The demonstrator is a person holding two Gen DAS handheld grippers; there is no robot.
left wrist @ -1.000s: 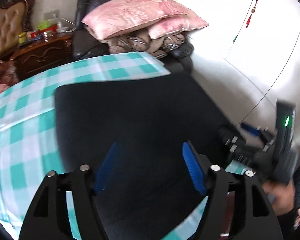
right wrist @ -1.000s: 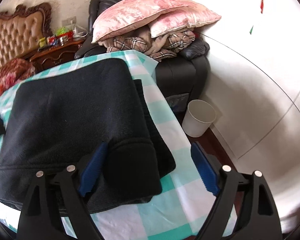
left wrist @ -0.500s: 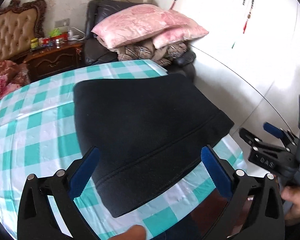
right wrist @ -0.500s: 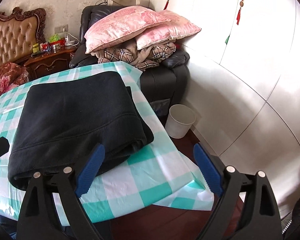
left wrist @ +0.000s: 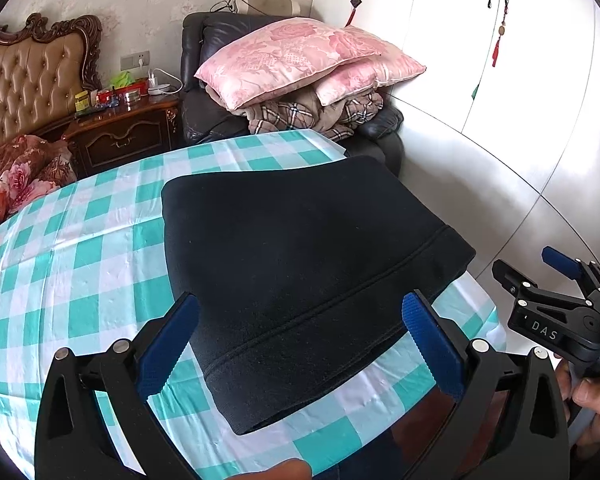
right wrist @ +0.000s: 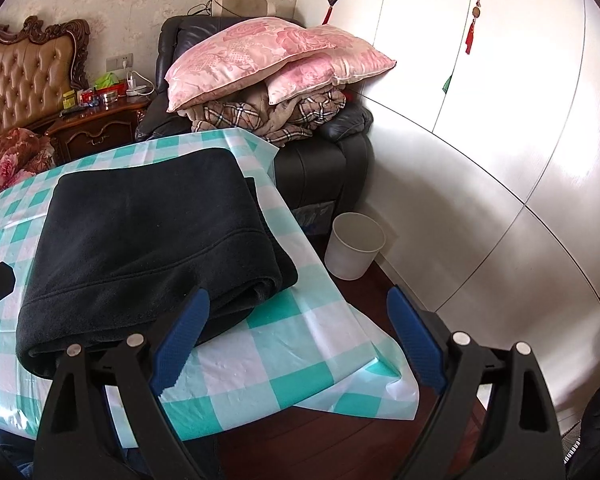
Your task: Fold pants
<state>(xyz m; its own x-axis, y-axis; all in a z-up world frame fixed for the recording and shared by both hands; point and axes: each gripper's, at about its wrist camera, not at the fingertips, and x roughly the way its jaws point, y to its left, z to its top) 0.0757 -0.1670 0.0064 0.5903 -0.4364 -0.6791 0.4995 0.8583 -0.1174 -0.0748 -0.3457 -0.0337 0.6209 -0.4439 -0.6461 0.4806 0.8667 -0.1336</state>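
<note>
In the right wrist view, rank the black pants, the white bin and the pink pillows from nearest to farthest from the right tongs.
From the right tongs:
1. Folded black pants, on the table just ahead, to the left.
2. White bin, on the floor beyond the table's corner.
3. Pink pillows, stacked on the armchair at the back.

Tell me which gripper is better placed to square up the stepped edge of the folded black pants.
Right, probably. The right gripper is open beside the pants edge where a lower layer sticks out. The left gripper, also open, faces the flat hem side.
</note>
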